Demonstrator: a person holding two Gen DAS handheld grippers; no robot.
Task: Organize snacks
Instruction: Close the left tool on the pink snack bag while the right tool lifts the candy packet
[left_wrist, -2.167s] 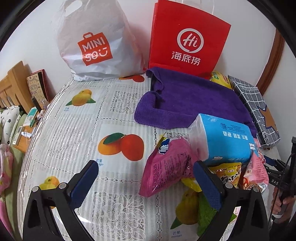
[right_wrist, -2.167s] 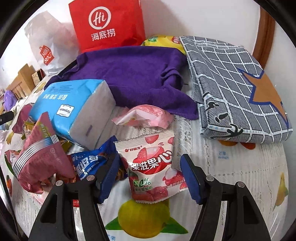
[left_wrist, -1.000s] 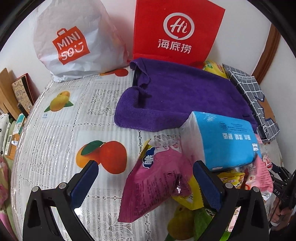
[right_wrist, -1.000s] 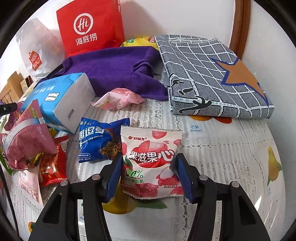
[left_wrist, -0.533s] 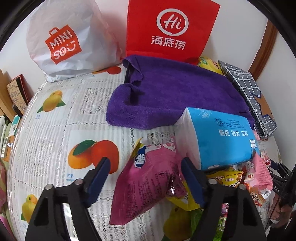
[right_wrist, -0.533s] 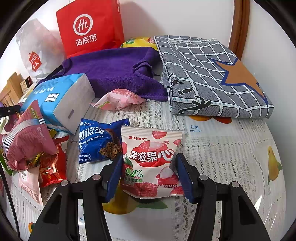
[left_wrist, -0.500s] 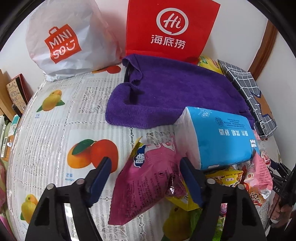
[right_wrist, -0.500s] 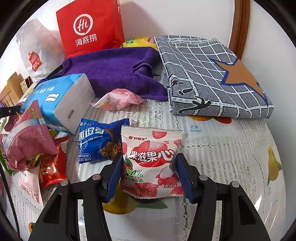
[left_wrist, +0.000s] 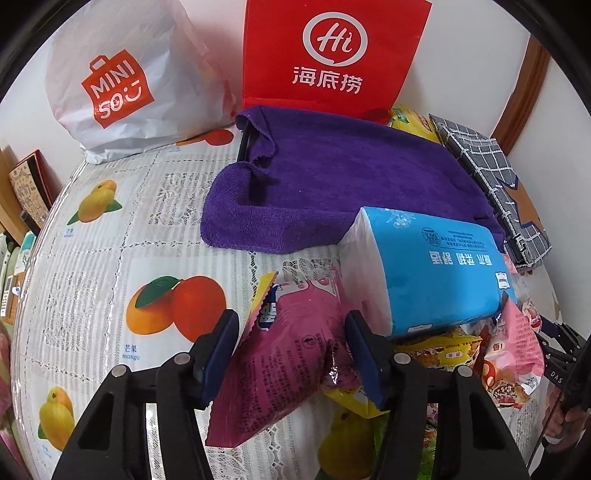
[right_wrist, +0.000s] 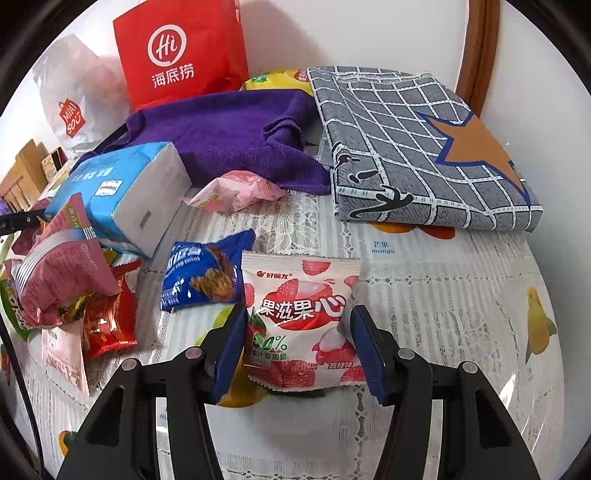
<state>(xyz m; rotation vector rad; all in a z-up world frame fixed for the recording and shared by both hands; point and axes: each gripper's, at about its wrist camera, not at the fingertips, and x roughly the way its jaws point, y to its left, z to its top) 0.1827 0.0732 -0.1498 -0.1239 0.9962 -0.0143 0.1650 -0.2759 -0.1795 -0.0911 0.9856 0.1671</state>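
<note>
A magenta snack bag leans on the snack pile in the left wrist view. My left gripper straddles it; its jaws are closing and both blue pads touch the bag's sides. A white and red lychee candy bag lies flat on the fruit-print tablecloth in the right wrist view. My right gripper is shut on the bag's lower half, pads against its edges. A blue cookie bag lies just left of it.
A blue tissue pack rests on the heap of snacks. Behind are a purple towel, a red paper bag, a white shopping bag and a folded grey checked cloth. A small pink packet lies by the towel.
My left jaws have narrowed from wide open to touching the magenta bag. The right gripper and its lychee bag have stayed put over the last second.
</note>
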